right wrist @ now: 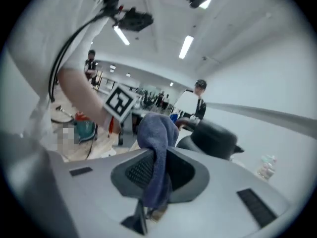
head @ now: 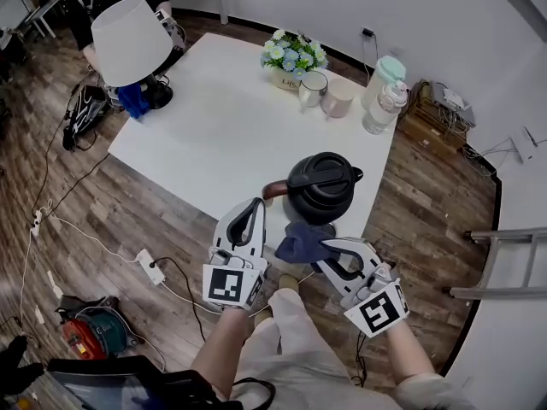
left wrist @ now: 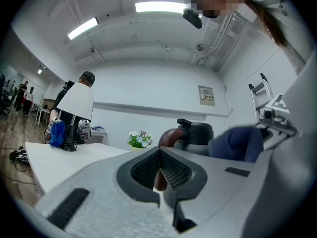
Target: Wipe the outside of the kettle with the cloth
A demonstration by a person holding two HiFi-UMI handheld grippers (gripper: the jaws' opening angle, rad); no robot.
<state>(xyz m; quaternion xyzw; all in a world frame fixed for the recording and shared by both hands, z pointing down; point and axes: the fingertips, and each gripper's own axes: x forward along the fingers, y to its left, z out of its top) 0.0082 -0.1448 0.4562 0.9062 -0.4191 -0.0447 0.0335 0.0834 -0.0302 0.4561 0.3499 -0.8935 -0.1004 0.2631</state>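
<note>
A black kettle [head: 323,186] with a brown handle [head: 273,189] stands near the front edge of the white table [head: 214,126]. My left gripper [head: 256,205] reaches its handle from the left. In the left gripper view the jaws [left wrist: 159,155] are closed, with the brown handle [left wrist: 159,178] showing between the pads. A dark blue cloth [head: 299,239] hangs just in front of the kettle's base, and my right gripper [head: 323,244] is shut on it. The right gripper view shows the cloth [right wrist: 156,133] draped between the jaws [right wrist: 156,167], with the kettle [right wrist: 213,138] just beyond.
At the table's far side stand a flower pot [head: 293,54], a mug [head: 312,88], a pink cup [head: 338,97] and bottles [head: 382,92]. A white lamp [head: 130,41] sits at the far left corner. Cables and a power strip [head: 147,266] lie on the wooden floor.
</note>
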